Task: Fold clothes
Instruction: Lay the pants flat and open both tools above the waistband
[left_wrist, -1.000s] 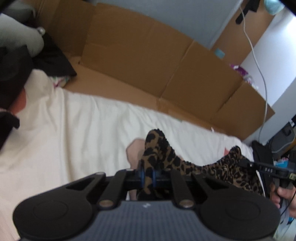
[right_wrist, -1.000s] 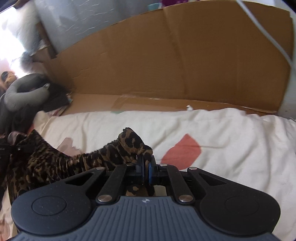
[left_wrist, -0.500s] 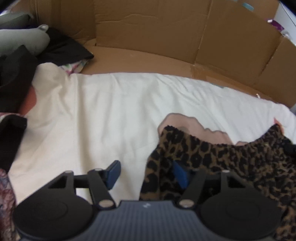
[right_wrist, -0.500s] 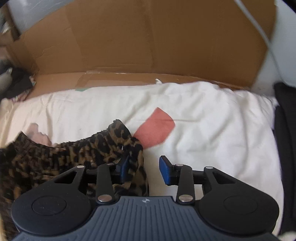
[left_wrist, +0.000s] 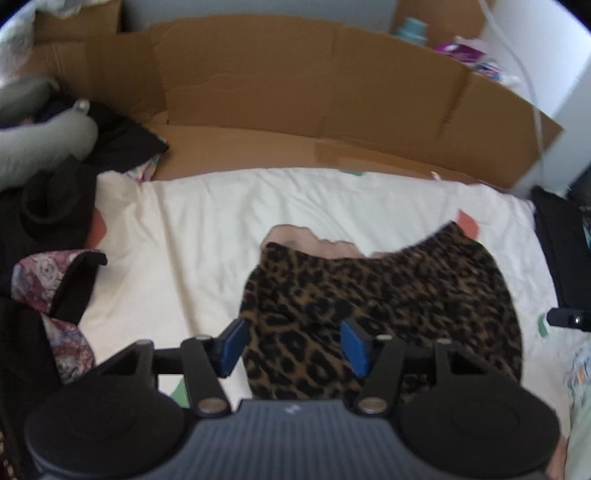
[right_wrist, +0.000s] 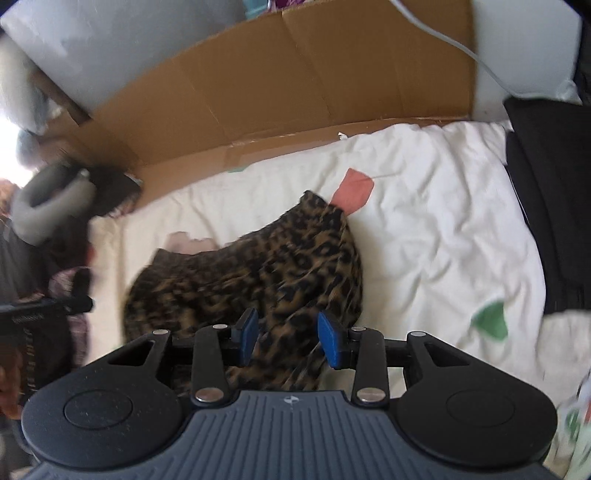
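A leopard-print garment (left_wrist: 388, 295) lies in a loose folded heap on the white bedsheet (left_wrist: 229, 229). My left gripper (left_wrist: 292, 345) hovers above its near left part. The blue pads stand apart and clear of the cloth, and the jaws are closing slightly. In the right wrist view the same garment (right_wrist: 258, 273) spreads to the left of a pink patch on the sheet (right_wrist: 436, 236). My right gripper (right_wrist: 289, 338) hangs over its near right edge, open, with nothing pinched between the pads.
A cardboard wall (left_wrist: 332, 92) runs along the far side of the bed. Dark clothes and a floral piece (left_wrist: 48, 280) pile up at the left beside a grey cushion (left_wrist: 40, 144). A black item (right_wrist: 546, 206) lies along the right edge. A white cable (right_wrist: 443, 40) hangs at the back.
Both grippers let go of the leopard garment's corners and opened. The garment dropped onto the sheet, and both grippers rose and pulled back from it.
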